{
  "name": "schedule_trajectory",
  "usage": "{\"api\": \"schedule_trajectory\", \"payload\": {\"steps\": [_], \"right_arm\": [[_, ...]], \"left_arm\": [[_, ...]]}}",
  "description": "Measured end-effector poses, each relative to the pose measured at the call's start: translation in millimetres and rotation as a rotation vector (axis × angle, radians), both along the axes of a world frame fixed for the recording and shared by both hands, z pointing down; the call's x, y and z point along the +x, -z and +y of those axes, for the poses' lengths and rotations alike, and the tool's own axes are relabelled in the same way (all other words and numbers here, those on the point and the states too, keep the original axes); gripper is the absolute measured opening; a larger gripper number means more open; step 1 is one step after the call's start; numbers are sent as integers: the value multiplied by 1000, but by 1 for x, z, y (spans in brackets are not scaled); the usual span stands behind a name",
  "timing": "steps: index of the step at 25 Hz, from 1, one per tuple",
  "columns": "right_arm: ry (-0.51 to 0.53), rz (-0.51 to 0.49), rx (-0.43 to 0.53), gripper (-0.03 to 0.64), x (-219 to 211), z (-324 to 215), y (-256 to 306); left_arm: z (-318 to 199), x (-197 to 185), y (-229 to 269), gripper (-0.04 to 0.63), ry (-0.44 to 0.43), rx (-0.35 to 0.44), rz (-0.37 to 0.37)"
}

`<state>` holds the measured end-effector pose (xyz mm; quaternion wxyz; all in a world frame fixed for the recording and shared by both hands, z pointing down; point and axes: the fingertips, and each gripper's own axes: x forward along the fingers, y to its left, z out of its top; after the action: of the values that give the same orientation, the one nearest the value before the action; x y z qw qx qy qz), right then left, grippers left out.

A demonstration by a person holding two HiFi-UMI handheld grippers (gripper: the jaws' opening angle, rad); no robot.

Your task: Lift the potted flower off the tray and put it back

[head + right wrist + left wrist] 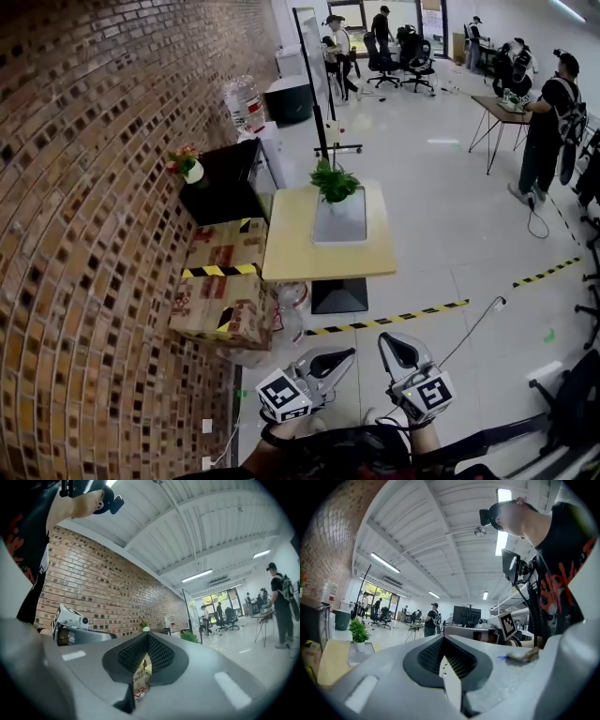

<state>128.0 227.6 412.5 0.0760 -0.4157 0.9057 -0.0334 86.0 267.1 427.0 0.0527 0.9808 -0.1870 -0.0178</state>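
L gripper (pixel 349 354) and R gripper (pixel 386 342) are hovering low in the head view, close to the person's body and well apart from the desk (pixel 291 248). Both sets of jaws are pressing together at the tips, pinching nothing.

Potted flower (pixel 333 180) is standing upright at the far end of the grey tray (pixel 342 225). The tray is lying flat on the desk's right half.

Surroundings:
- Striped tape (pixel 394 319) is running across the floor (pixel 450 234) betw. the grippers and the desk.
- A thin cable (pixel 473 328) is trailing over the floor, right of the desk.
- Cardboard boxes (pixel 225 291) are sitting against the desk's left edge.
- A black cabinet (pixel 220 183) is standing beyond the boxes, carrying a small pot w/ orange blooms (pixel 187 166).
- A water jug (pixel 244 98) is standing further back.
- A board on a stand (pixel 314 75) is rising just behind the desk.

Room: a brick wall (pixel 84 234) is filling the left side. The floor is pale and glossy. A person (pixel 548 131) is standing at a far table, right.
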Motion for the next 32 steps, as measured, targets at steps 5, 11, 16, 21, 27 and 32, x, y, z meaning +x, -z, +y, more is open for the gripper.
{"api": "schedule_trajectory", "payload": {"steps": [5,11,16,21,27,32], "right_arm": [[-25,30,3,2,-42,22,3],[-13,61,19,2,-82,37,6],[-28,75,27,2,-90,36,3],[-30,88,34,2,-95,30,3],[-25,105,41,2,-97,21,3],[-11,127,31,2,-96,16,-4]], "left_arm": [[13,-39,3,-2,4,-13,33],[26,-64,-9,-2,-3,-35,32],[25,-80,-9,-2,14,-21,17],[15,-94,0,-2,46,15,44],[4,-94,-5,-2,46,-6,47],[-1,-91,-11,-2,48,-25,50]]}}
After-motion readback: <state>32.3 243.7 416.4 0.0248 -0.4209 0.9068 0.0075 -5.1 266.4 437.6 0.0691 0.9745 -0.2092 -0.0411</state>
